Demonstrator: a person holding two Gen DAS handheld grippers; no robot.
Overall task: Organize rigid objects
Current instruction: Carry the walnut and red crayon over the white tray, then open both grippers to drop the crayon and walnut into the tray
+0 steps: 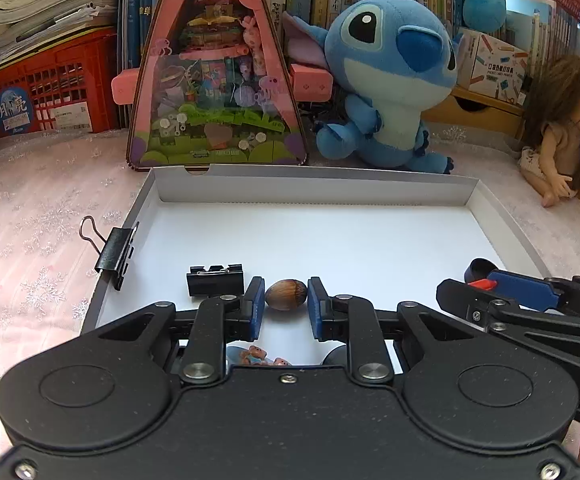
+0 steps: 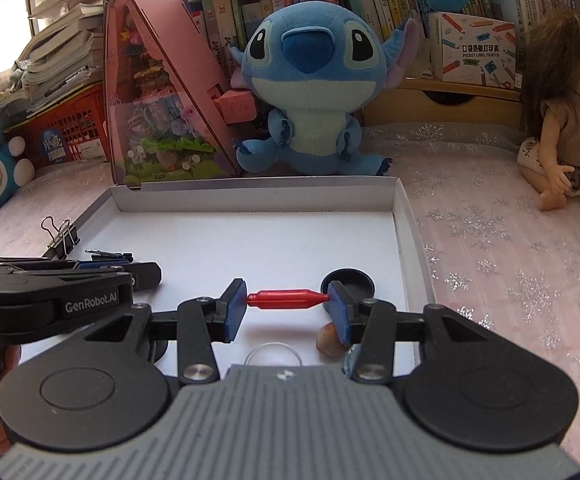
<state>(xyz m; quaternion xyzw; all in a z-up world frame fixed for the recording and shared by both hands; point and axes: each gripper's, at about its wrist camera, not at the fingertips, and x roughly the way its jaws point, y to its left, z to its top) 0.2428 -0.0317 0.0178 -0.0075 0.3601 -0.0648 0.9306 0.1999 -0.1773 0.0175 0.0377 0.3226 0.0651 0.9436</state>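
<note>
Here, in the left wrist view, the left gripper point(image 1: 286, 305) squeezes a brown nut point(image 1: 286, 294) over the white box point(image 1: 330, 240) next to a black clip point(image 1: 215, 284), and in the right wrist view the right gripper point(image 2: 288, 309) squeezes a red stick point(image 2: 288, 299) end to end over that box point(image 2: 250, 240).

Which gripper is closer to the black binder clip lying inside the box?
Left. The left gripper, holding a nut, is right beside the binder clip; the right gripper is farther across the box.
</note>
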